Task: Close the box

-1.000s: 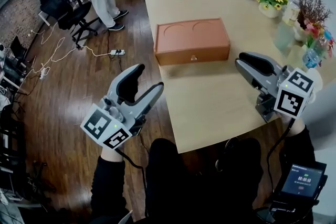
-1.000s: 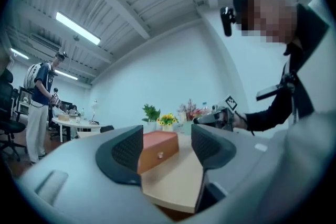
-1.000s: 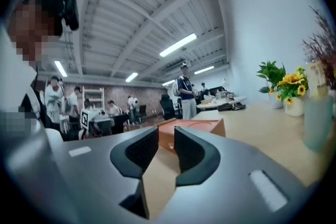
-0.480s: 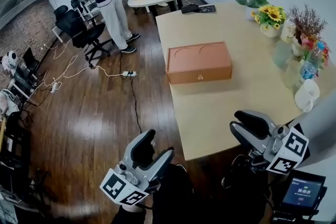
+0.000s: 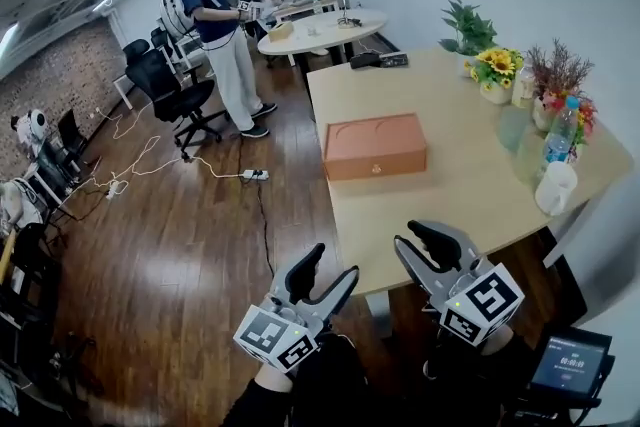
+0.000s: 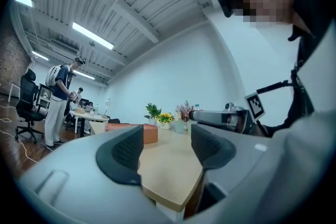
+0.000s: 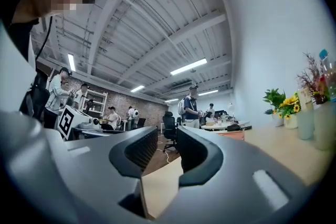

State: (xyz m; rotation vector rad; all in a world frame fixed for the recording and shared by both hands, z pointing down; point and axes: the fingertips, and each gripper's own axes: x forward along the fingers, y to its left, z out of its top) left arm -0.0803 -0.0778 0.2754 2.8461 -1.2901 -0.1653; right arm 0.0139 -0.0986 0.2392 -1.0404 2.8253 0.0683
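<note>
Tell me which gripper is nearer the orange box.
Right. The right gripper hovers at the near edge of the table, short of the orange box; the left gripper hangs farther back, off the table's corner, above the floor.

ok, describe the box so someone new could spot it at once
Find the big wooden table in the head view. The box lies alone near its left edge. It is flat and orange; the flowers and white cup sit along the opposite side.

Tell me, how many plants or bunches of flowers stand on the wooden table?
3, all along the wooden table at its right edge: a green leafy plant at the far corner, sunflowers just in front of it, and a reddish dried bunch nearer still. None seems hidden.
</note>
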